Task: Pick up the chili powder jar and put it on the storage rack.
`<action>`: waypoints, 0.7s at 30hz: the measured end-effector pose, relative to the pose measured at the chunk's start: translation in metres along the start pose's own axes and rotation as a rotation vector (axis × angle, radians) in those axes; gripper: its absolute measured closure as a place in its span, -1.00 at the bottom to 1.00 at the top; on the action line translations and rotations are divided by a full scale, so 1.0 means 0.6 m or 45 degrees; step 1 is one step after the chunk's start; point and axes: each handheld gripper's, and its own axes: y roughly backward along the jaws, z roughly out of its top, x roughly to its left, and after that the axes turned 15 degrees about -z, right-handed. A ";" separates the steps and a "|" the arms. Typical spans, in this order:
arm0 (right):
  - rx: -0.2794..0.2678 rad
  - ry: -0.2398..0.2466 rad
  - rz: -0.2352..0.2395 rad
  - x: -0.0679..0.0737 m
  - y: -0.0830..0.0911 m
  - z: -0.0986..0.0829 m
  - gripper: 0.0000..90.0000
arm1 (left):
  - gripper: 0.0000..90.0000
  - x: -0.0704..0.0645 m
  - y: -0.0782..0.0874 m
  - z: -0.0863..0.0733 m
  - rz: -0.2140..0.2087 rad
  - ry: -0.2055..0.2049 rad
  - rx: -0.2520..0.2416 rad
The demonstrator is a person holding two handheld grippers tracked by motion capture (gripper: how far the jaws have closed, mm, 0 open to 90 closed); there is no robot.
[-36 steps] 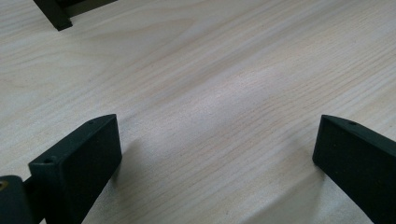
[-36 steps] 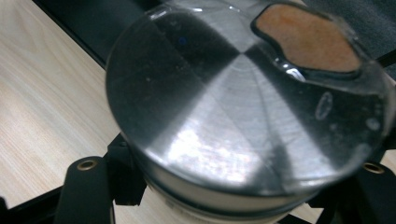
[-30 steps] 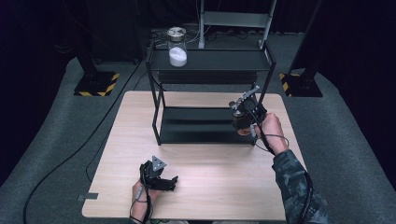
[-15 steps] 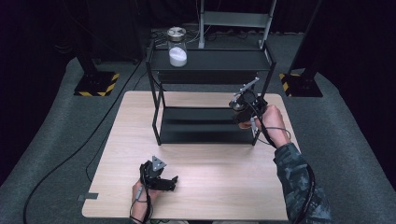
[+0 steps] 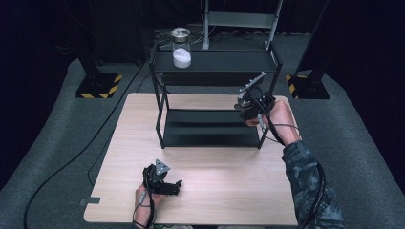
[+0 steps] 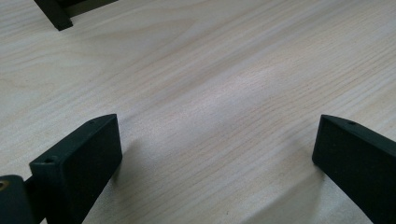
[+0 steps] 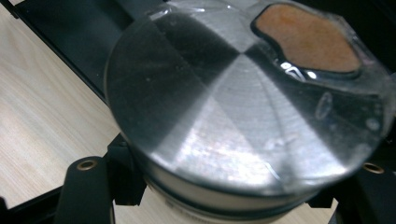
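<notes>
Gripping a jar with a brushed metal lid [image 7: 243, 121], the right claw [image 5: 252, 109] is held up at the right end of the black shelf rack [image 5: 215, 62], between its top shelf and its lower shelf. In the right gripper view the lid is seen close up from above, with a patch of orange-brown contents showing through the glass at the far right, and the black jaws are set against the jar's sides just below the lid. The rack's dark lower shelf and a strip of pale tabletop [image 7: 42, 107] lie beneath the jar.

The left claw [image 5: 165, 183] is rested low over the near edge of the tabletop [image 5: 229, 191], well apart from the rack, with the grey three-cornered plate on top. Its jaws are spread wide with nothing but bare wood grain between them, and one rack foot [image 6: 56, 14] is seen at the far left corner of the left gripper view.

A second jar [image 5: 181, 47], holding white powder and capped with a metal lid, is stood upright at the left end of the top shelf.
</notes>
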 end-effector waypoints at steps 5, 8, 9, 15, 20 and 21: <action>-0.002 0.009 -0.010 -0.002 0.007 0.011 -0.30 | -0.98 0.000 0.000 0.000 0.000 -0.001 0.000; -0.006 0.013 -0.015 -0.003 0.014 0.017 -0.30 | -0.98 0.000 0.000 0.000 0.000 -0.001 0.000; -0.007 0.014 -0.018 -0.004 0.017 0.018 -0.30 | -0.98 0.000 0.000 0.000 0.000 0.000 0.000; -0.017 0.011 -0.040 -0.011 0.031 0.023 -0.30 | -0.98 0.000 0.000 0.000 0.000 0.000 0.000; -0.019 0.007 -0.065 -0.018 0.046 0.026 -0.30 | -0.98 0.000 0.000 0.000 0.001 -0.001 0.001; -0.020 0.009 -0.072 -0.019 0.049 0.027 -0.30 | -0.98 0.000 0.000 0.000 0.000 -0.001 0.000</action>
